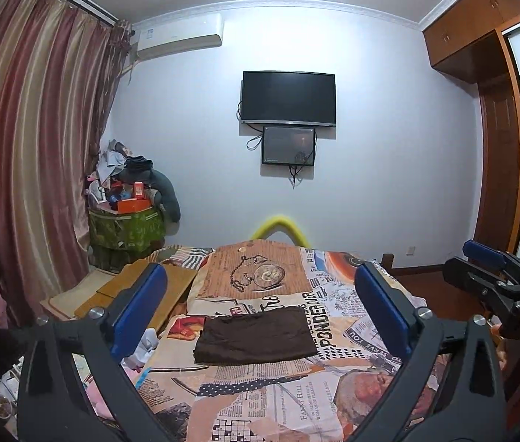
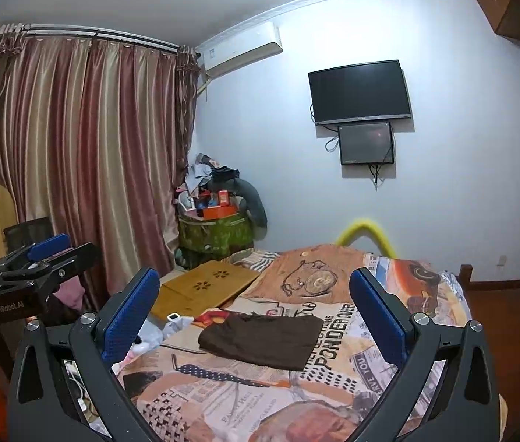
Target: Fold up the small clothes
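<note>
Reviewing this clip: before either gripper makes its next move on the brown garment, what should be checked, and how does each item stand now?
1. Left gripper open, nothing between its fingers: ok.
2. Right gripper open, empty: ok.
3. Brown garment lies flat as a neat rectangle on the bedspread: ok.
4. Nothing lying on the garment: ok.
5. Folding finished: cannot tell.

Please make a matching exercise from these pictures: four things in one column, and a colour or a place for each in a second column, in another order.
Things:
1. folded garment
2. television
3. air conditioner
4. foam bar

Colour or place:
A. yellow, behind the bed's far end
B. dark brown, lying on the printed bedcover
C. white, high beside the curtain
D. black, on the wall above a smaller screen

Pairs: 1-B, 2-D, 3-C, 4-A
</note>
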A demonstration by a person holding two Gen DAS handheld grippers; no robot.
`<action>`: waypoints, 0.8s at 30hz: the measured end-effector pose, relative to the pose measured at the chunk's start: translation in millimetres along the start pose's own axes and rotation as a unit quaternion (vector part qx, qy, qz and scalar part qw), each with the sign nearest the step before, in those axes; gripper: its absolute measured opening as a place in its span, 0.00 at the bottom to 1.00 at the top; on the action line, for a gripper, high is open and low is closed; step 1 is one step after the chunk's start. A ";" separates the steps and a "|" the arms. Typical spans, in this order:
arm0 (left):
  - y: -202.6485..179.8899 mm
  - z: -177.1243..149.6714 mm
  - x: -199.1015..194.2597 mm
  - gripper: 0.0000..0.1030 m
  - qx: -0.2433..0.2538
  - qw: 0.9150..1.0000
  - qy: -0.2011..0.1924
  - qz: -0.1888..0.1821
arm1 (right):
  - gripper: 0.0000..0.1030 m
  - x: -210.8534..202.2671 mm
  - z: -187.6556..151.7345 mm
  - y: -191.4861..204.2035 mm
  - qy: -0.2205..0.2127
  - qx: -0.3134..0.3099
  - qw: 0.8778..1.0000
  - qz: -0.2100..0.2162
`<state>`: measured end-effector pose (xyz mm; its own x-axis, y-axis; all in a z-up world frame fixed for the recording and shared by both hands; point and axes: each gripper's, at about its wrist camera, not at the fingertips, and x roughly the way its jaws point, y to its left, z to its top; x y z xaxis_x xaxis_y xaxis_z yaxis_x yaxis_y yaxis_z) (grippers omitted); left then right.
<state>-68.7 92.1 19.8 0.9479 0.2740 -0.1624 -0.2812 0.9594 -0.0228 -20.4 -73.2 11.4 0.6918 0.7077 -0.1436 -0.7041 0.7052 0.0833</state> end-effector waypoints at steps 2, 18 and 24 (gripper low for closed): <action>1.1 -0.8 2.2 1.00 0.001 1.000 0.000 0.000 | 1.00 -0.1 -1.0 -0.6 0.002 0.002 1.000 0.001; 5.1 -6.9 7.9 1.00 0.000 1.000 0.010 -0.007 | 1.00 -4.4 2.4 1.3 0.006 0.005 1.000 -0.007; 7.7 -7.3 9.5 1.00 -0.003 1.000 0.012 -0.008 | 1.00 -3.5 2.6 2.5 0.010 0.005 1.000 -0.010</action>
<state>-62.9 101.6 10.8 0.9486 0.2559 -0.1863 -0.2661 0.9634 -0.0314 -24.2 -73.8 14.7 0.7028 0.6918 -0.1655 -0.6877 0.7203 0.0905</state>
